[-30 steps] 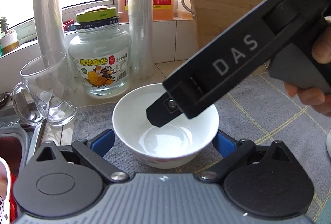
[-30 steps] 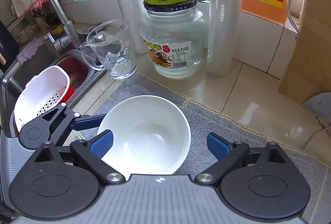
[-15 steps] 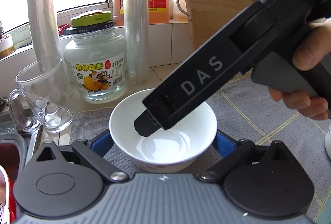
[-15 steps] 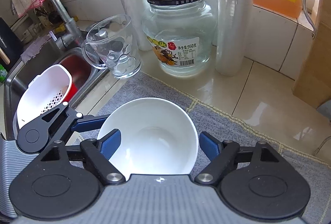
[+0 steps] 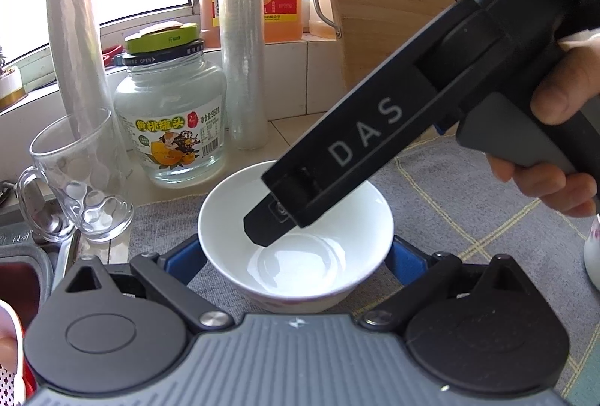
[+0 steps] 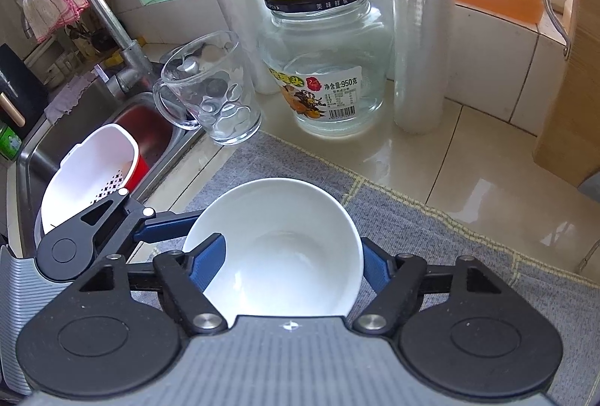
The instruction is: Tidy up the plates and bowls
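**Inspector:** Right wrist view first. What is the right gripper [image 6: 290, 252] doing?

**Assistant:** Its jaws have just been closing, and the white bowl [image 6: 285, 256] is sitting between them. The right blue pad is lying against the outside of the bowl's right wall. The left pad is overlapping the left rim, and I cannot tell whether it is bearing on the inside or the outside there. I am recording the gripper as clamped on the bowl.

**Inspector:** Where is the bowl standing?

**Assistant:** It is standing upright and empty on the grey mat [image 6: 450, 237], near the mat's edge toward the sink [image 6: 37, 151]. A glass mug [image 6: 213, 94] and a lidded glass jar [image 6: 326, 68] are standing behind it on the counter, apart from it.

**Inspector:** And the left gripper [image 5: 294, 259]?

**Assistant:** In the left wrist view its two blue pads are flanking the bowl low down, one just beside each wall. Whether they are pressing or only lying alongside, I cannot tell.

**Inspector:** Is anything else showing in that view?

**Assistant:** A hand [image 5: 547, 184] is wrapping the right gripper's handle at the right. One black finger of that gripper is angling down, with its tip dipping into the bowl's mouth.

**Inspector:** And in the sink?

**Assistant:** A white strainer basket [image 6: 86, 173] is lying there.
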